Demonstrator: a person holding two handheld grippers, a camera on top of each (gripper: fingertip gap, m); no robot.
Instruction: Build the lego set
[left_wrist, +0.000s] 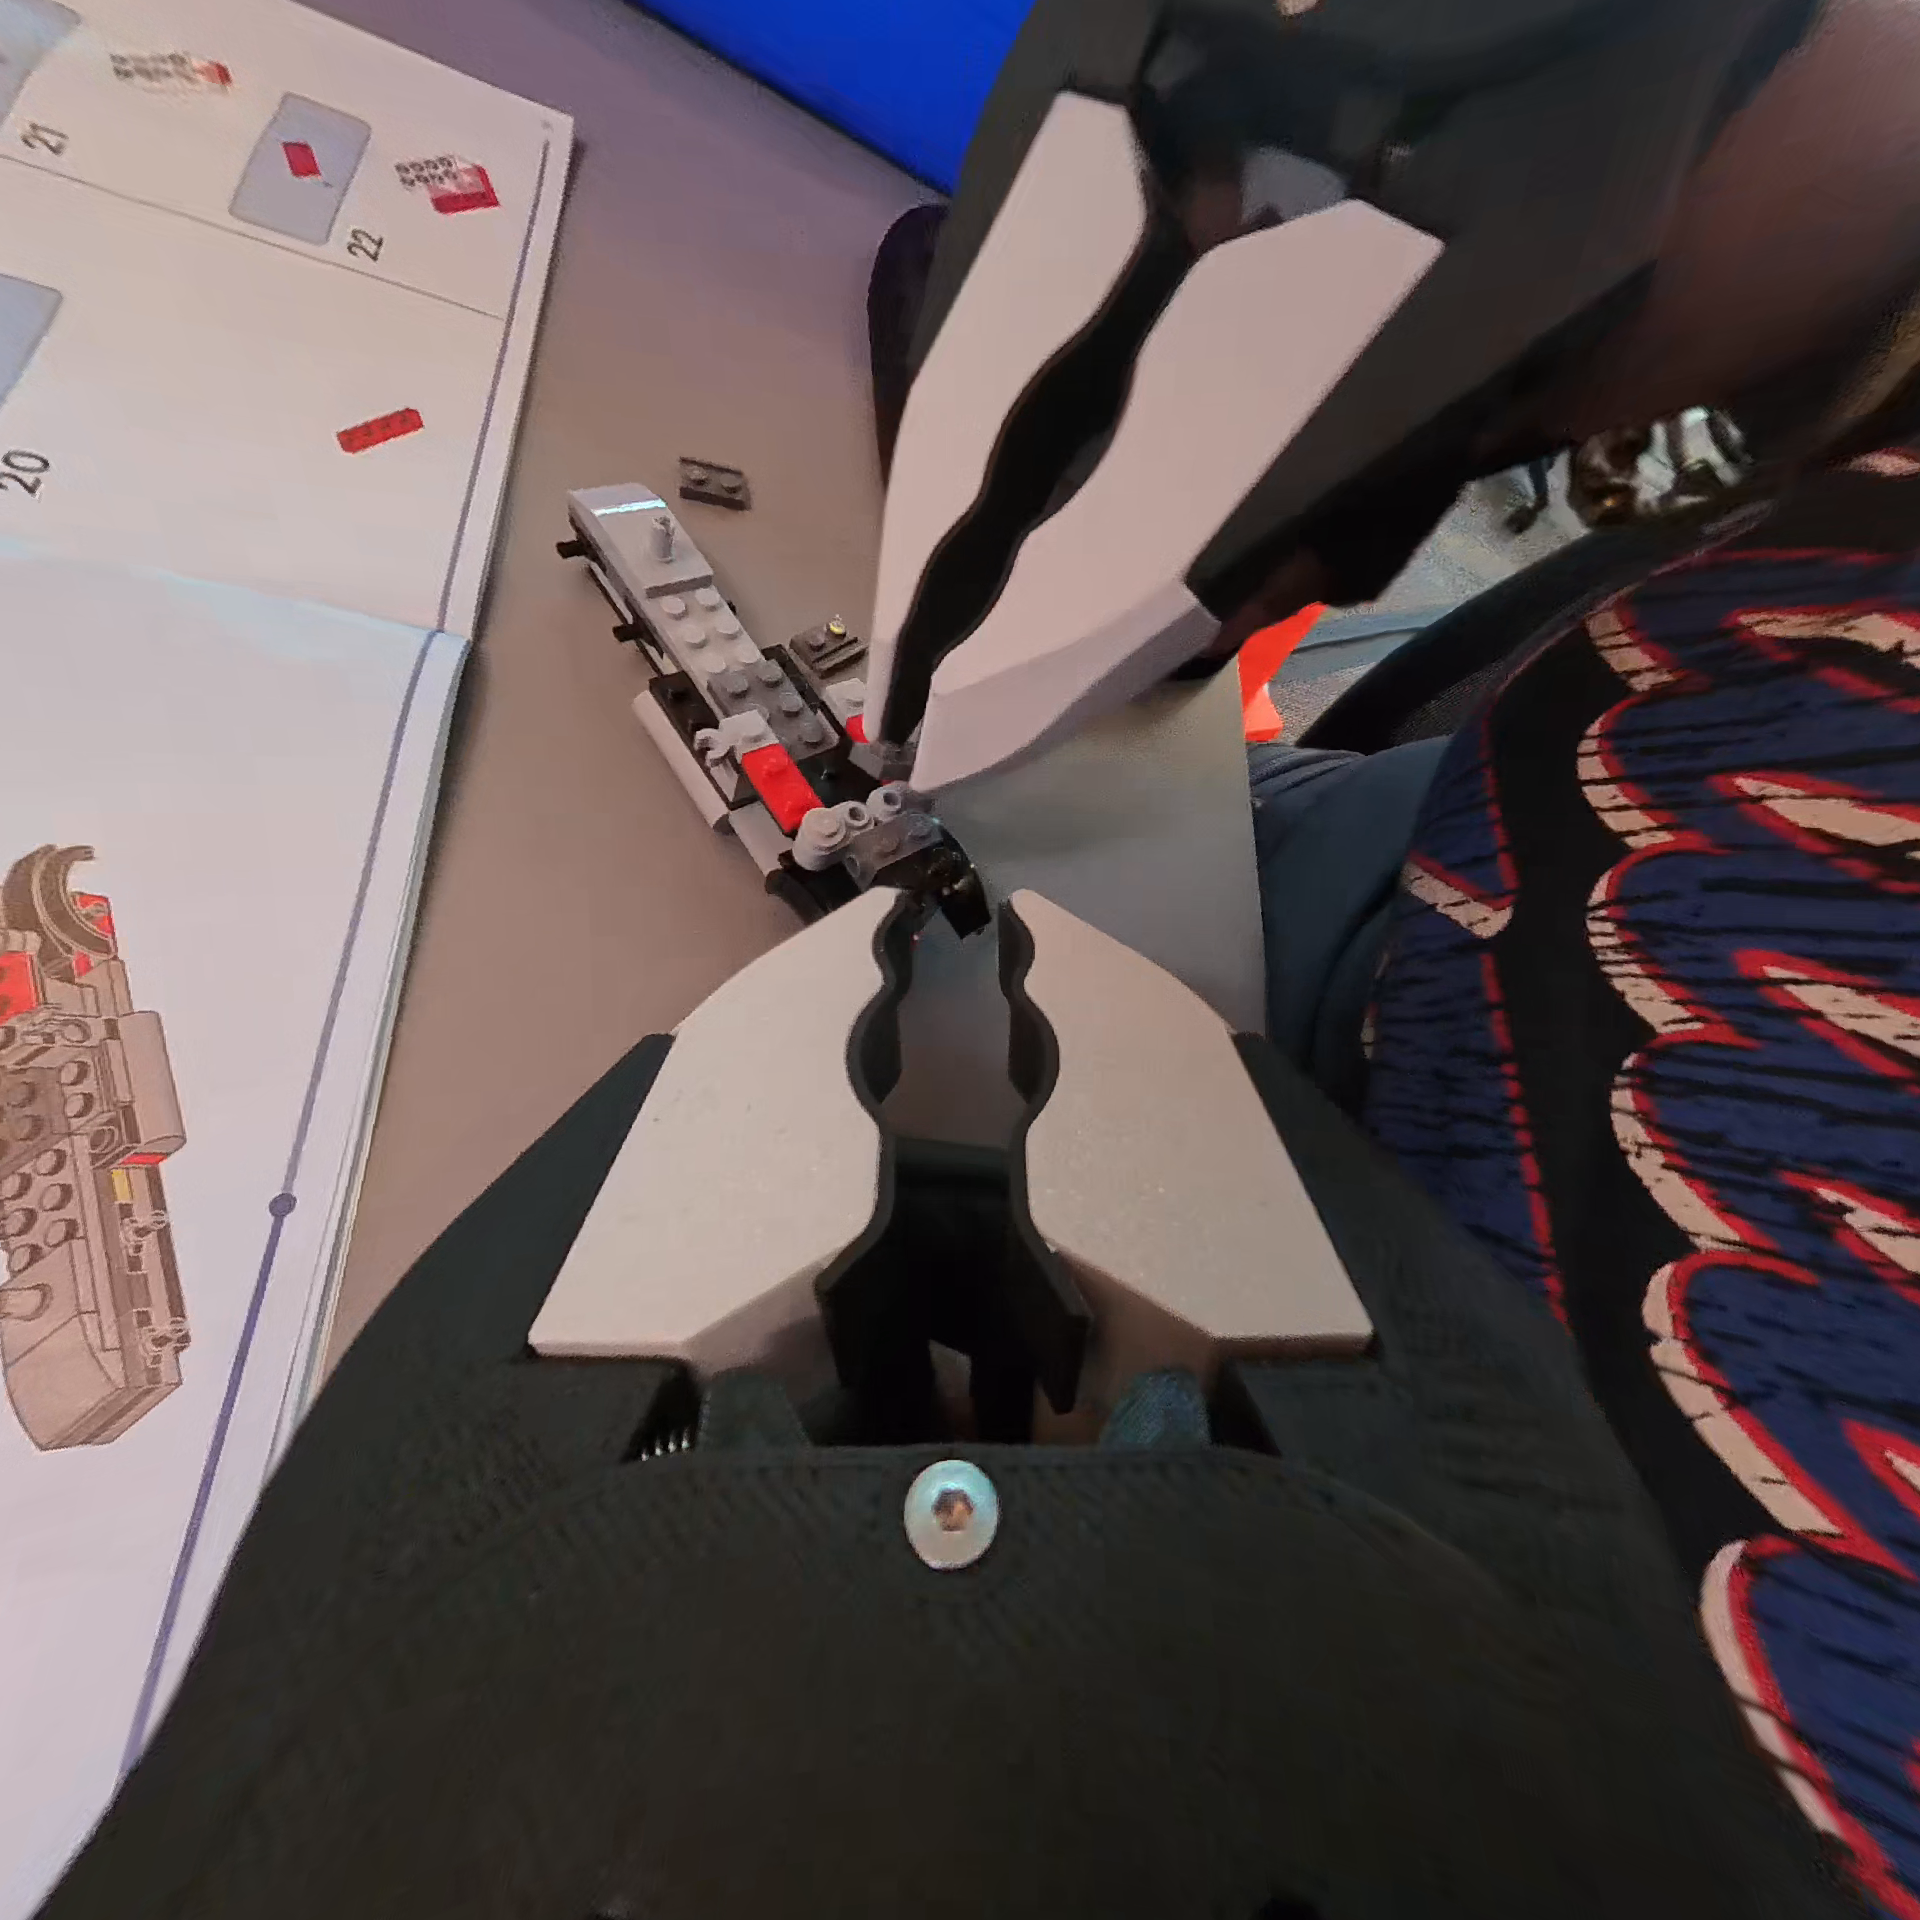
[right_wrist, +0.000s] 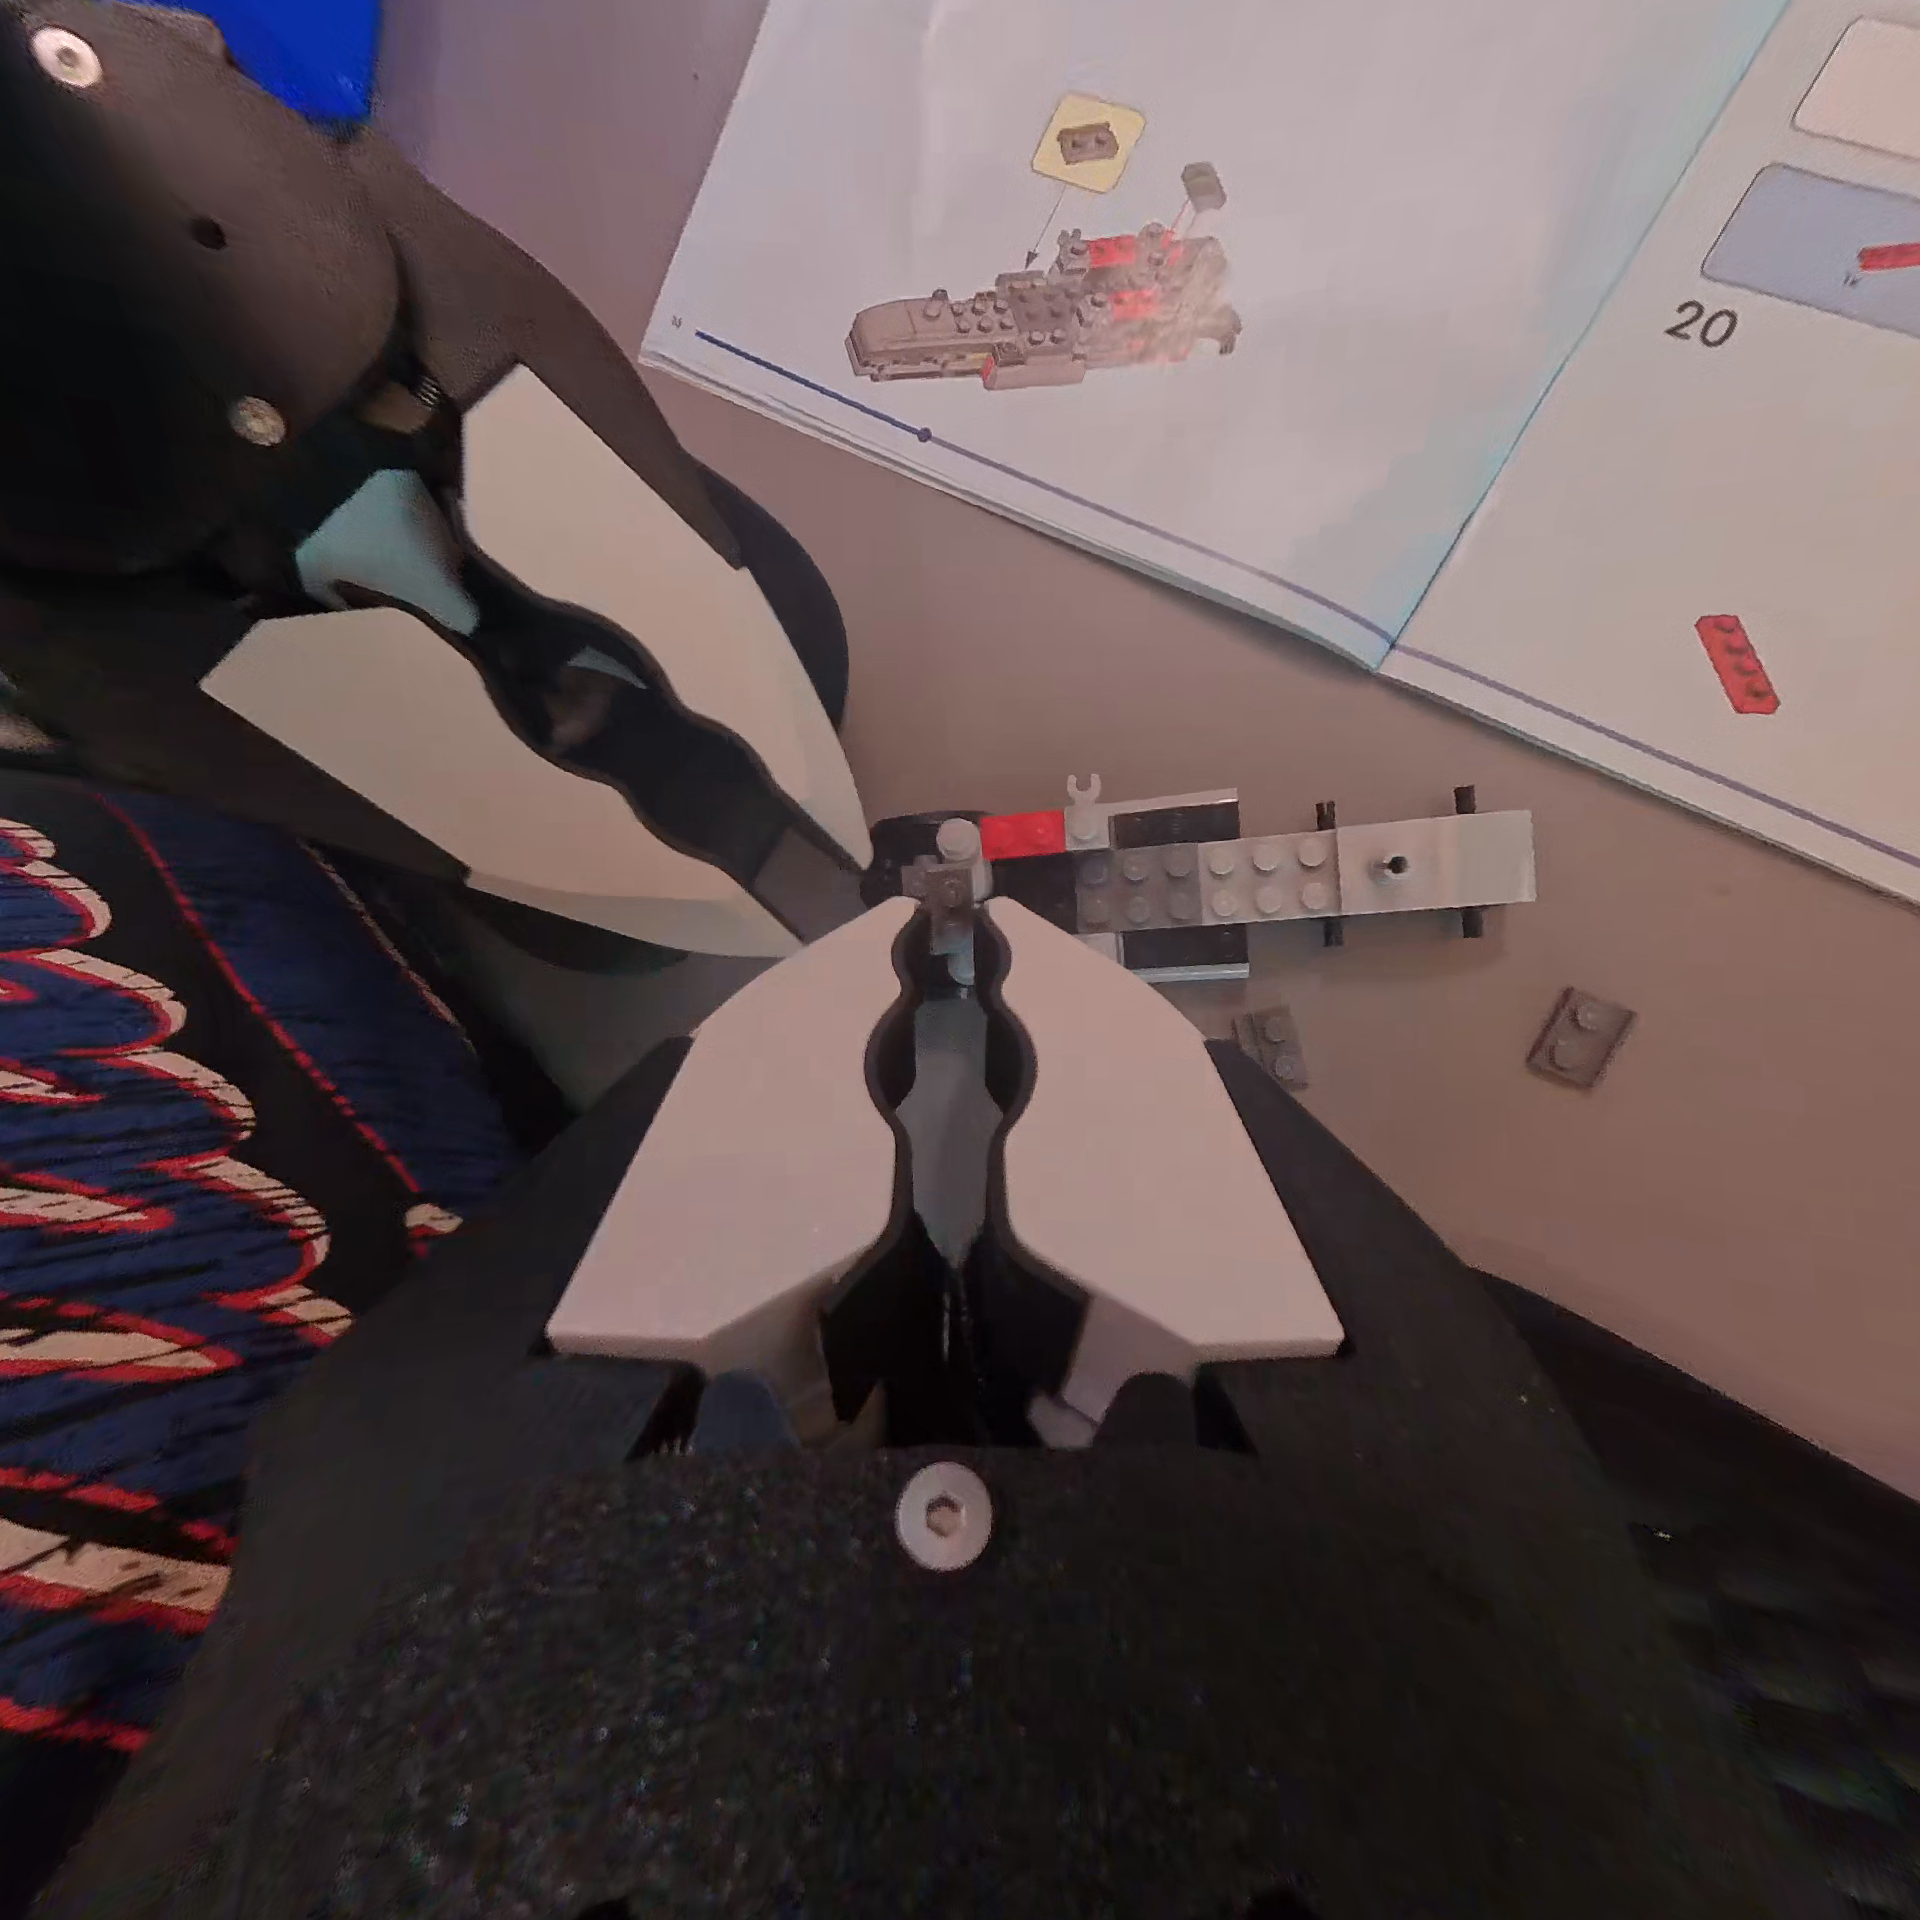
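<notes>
The model (right_wrist: 1226, 878), a long grey, black and red lego build, lay flat on the grey table (left_wrist: 582, 935), near the table's edge by the person's lap. Its near end, with small grey studded pieces stacked on it, sat right at the tips of both grippers.

The left gripper (left_wrist: 951, 909) had its tips against that end; a dark piece of the model sat between them, but the fingers stood a little apart and I could not tell whether they clamped it. The right gripper (right_wrist: 951, 914) came in across the model's end, its fingers drawn in close around a small grey stud piece (right_wrist: 951, 883); whether it truly gripped that piece I could not tell either. In the left wrist view the right gripper (left_wrist: 899, 743) reached down from above, its tips touching the model's red-and-grey end.

Two loose grey plates (right_wrist: 1579, 1037) (right_wrist: 1276, 1039) lay just beside the model on the right gripper's side. The open booklet (right_wrist: 1403, 312) lay farther off on the table, with a red brick (right_wrist: 1735, 665) resting on its page. A patterned sleeve (left_wrist: 1662, 1039) showed at the table's edge.
</notes>
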